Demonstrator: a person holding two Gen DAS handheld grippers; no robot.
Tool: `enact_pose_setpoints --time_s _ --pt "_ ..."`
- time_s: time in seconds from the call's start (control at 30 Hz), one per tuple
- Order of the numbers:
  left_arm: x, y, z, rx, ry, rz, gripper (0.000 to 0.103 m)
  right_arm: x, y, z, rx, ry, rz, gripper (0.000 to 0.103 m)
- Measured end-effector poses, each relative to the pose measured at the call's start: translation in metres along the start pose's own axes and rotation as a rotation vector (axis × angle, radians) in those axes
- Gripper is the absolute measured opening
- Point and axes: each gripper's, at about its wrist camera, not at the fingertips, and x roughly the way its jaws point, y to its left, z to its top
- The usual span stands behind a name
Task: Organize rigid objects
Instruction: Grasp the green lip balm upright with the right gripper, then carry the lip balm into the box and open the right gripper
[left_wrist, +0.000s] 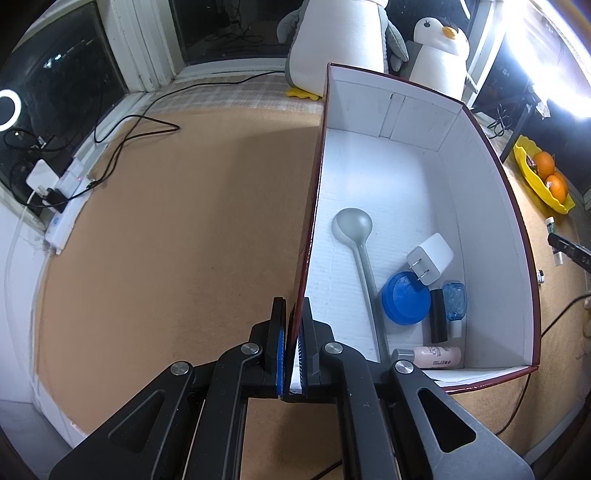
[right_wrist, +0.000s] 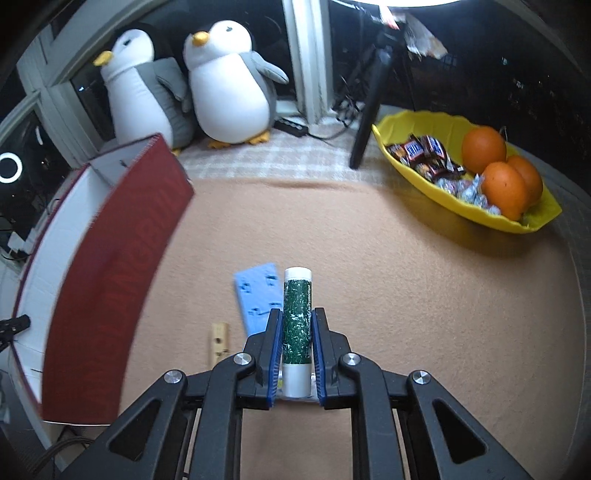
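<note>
My left gripper (left_wrist: 293, 314) is shut on the left wall of the red box (left_wrist: 314, 206) with a white inside. In the box lie a grey spoon (left_wrist: 360, 251), a white charger (left_wrist: 430, 258), a blue lid (left_wrist: 406, 299), a black tube (left_wrist: 438, 315), a small blue bottle (left_wrist: 455, 301) and a pink bottle (left_wrist: 436, 357). My right gripper (right_wrist: 296, 317) is shut on a green-and-white tube (right_wrist: 296, 325), held above the tan mat. The box (right_wrist: 110, 266) stands to its left.
A blue flat piece (right_wrist: 258, 299) and a small wooden block (right_wrist: 218, 341) lie on the mat under the right gripper. A yellow bowl (right_wrist: 417, 122) of oranges and sweets sits at the right. Two plush penguins (right_wrist: 229, 85) stand at the back. Cables and a power strip (left_wrist: 62, 218) lie at the left.
</note>
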Motion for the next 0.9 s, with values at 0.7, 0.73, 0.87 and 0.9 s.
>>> enact_pose_setpoints --time_s 0.7,0.73,0.87,0.9 --pt "-0.001 0.007 -0.004 0.014 -0.041 -0.069 0.005 -0.072 0.146 -0.003 -0.177 -0.108 0.169 0.014" --pt "-0.001 0.006 -0.005 0.016 -0.043 -0.070 0.005 -0.072 0.152 -0.005 -0.185 -0.105 0.175 0.014" --pt "-0.001 0.008 -0.005 0.020 -0.049 -0.079 0.005 -0.068 0.176 -0.012 -0.215 -0.090 0.187 0.014" --pt "-0.001 0.008 -0.005 0.020 -0.051 -0.081 0.005 -0.066 0.180 -0.013 -0.219 -0.084 0.193 0.014"
